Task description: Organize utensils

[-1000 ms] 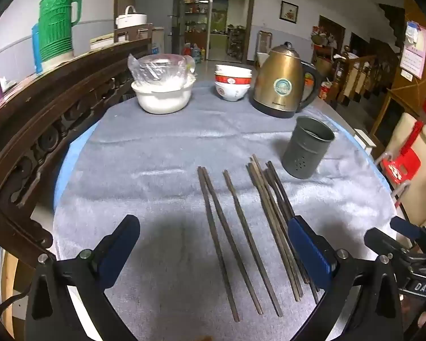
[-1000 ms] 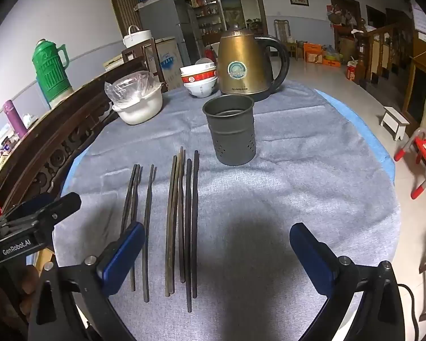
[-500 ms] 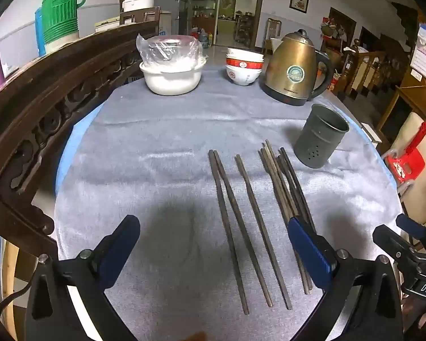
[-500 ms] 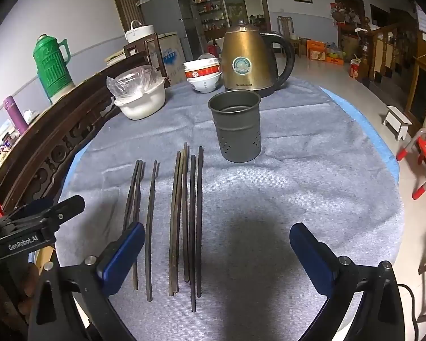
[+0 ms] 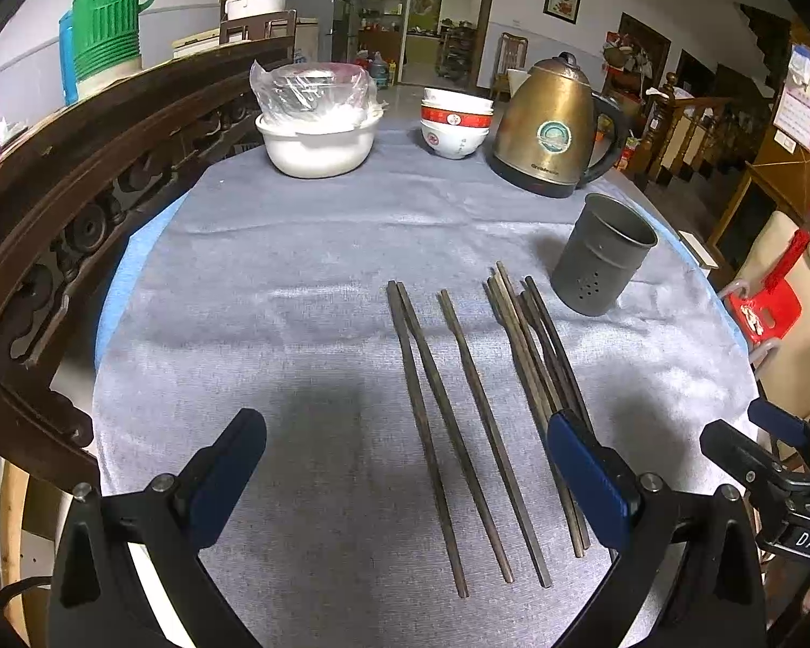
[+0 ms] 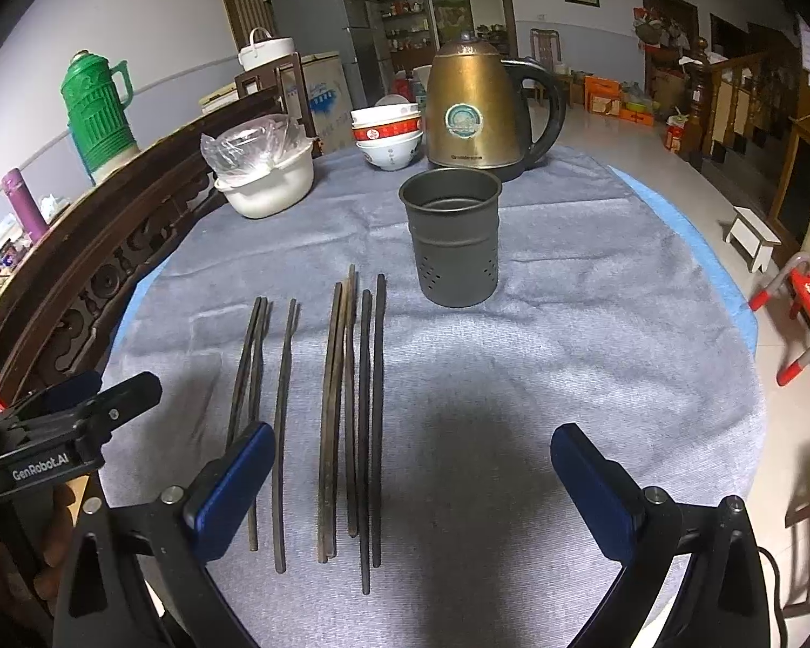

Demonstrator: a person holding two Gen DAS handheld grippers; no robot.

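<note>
While both jaws spread, empty, chopsticks (image 6: 351, 410) lie mid-cloth (image 6: 567, 356); holder (image 6: 452, 237) upright beyond tips, bare cloth rightward.

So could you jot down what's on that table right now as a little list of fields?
chopsticks: lying loose on the cloth, side by side, in two groups
holder: grey cup, upright, no chopsticks in it
kettle: behind the cup
bowls: stacked pair, plus a white one under plastic
left tool: open, holding nothing
right tool: open, holding nothing
</note>
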